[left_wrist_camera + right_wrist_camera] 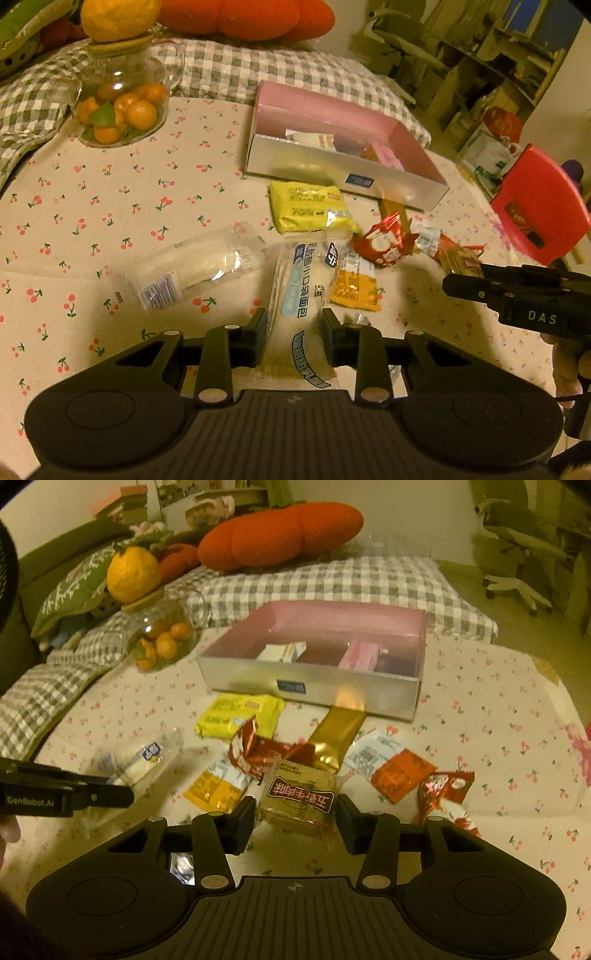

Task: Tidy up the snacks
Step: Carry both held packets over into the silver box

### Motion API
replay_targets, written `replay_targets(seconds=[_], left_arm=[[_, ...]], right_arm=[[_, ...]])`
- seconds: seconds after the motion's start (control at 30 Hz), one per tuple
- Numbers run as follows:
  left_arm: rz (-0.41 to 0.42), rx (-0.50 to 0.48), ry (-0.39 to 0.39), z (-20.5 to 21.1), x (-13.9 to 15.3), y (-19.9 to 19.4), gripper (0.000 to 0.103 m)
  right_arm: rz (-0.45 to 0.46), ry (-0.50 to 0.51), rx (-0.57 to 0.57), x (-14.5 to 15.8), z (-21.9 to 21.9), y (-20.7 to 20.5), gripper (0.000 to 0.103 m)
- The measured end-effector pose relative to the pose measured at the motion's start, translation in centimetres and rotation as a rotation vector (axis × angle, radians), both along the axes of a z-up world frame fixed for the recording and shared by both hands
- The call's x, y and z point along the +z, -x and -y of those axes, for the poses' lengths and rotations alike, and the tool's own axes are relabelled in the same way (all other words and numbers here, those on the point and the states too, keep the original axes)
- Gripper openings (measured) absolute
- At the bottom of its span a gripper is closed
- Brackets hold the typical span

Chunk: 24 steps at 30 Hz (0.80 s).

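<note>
two sets of fingers, each clamped on a wrapped snack, raised over the cherry-print bench [110, 206].
left gripper [294, 334] pinching a long white bread packet [295, 295]; right gripper [296, 821] squeezing a brown square cake [301, 797] in clear wrap. loose on the bench beneath: yellow packet [308, 206], clear-wrapped roll [195, 267], red wrappers [388, 243], gold bar [338, 734] touching the near wall of the pink-lined box [314, 686], far centre, a few snacks inside. glass jar [118, 96] of oranges far left.

Hidden and cut-off parts

The silver box's [310, 686] near wall hides its packets' lower parts; the red chair [543, 218] blurs at the frame's edge.
</note>
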<state>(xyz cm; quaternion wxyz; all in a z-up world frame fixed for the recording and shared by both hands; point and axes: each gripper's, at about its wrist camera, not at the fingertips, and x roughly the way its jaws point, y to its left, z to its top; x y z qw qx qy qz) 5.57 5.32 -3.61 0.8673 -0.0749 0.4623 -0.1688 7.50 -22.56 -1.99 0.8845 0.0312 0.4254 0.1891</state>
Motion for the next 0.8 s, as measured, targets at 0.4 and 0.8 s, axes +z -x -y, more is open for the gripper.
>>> replay_targets(seconds=[0.4, 0.8], left_arm=[[0.034, 0.007, 0.046, 0.8, 2.5, -0.3, 0.027], [0.071, 0.048, 0.071, 1.3, 4.1, -2.7, 0.027]], right_arm=[[0.041, -0.035, -0.015, 2.6, 0.0, -0.8, 0.046], [0.059, -0.088, -0.082, 4.2, 0.5, -3.8, 0.046]])
